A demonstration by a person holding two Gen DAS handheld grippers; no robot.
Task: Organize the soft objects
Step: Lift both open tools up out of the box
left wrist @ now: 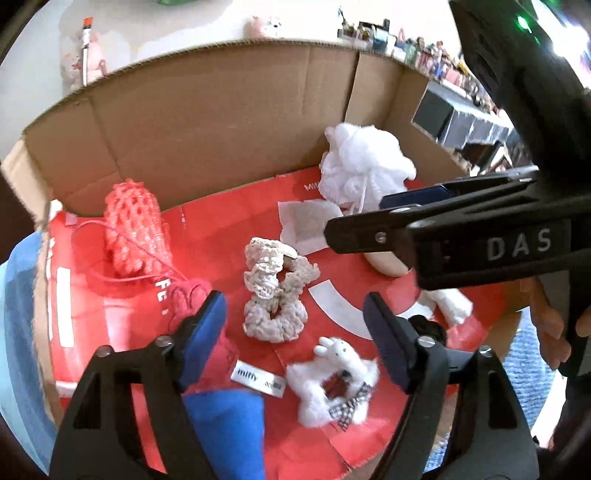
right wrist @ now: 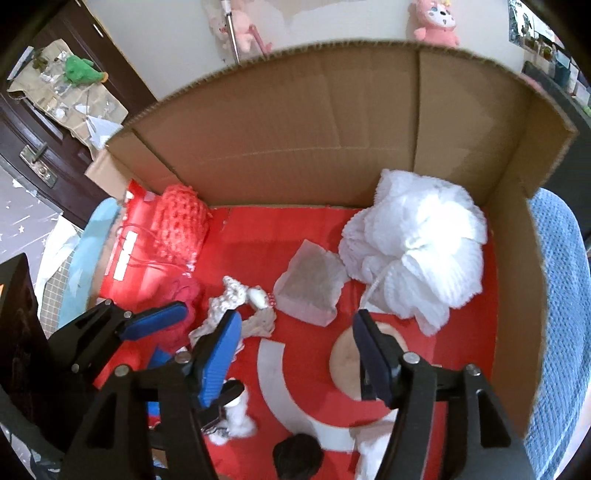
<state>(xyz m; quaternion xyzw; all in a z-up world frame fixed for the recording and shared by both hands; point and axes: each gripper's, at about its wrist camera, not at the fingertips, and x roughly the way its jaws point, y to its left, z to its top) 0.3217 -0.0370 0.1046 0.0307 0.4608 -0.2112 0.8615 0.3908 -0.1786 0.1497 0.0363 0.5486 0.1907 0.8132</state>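
Note:
An open cardboard box (left wrist: 221, 110) lined with red paper holds soft items. A white mesh bath pouf (left wrist: 364, 166) (right wrist: 417, 251) sits at the back right and a red crocheted piece (left wrist: 135, 229) (right wrist: 181, 221) at the back left. A cream scrunchie (left wrist: 275, 295) (right wrist: 229, 295) lies mid-floor, with a fluffy white rabbit scrunchie (left wrist: 332, 380) nearer. My left gripper (left wrist: 293, 310) hangs open above these two, holding nothing. My right gripper (right wrist: 295, 321) (left wrist: 358, 216) is open and empty over the red floor, near a translucent pouch (right wrist: 310, 288) and a beige round pad (right wrist: 343, 362).
A red and blue plush (left wrist: 221, 406) with a white label lies under the left finger. A small black item (right wrist: 297, 458) sits near the front. A blue blanket (right wrist: 554, 295) lies right of the box. Pink plush toys (right wrist: 436, 22) hang on the wall behind, and a dark door (right wrist: 44, 155) is at left.

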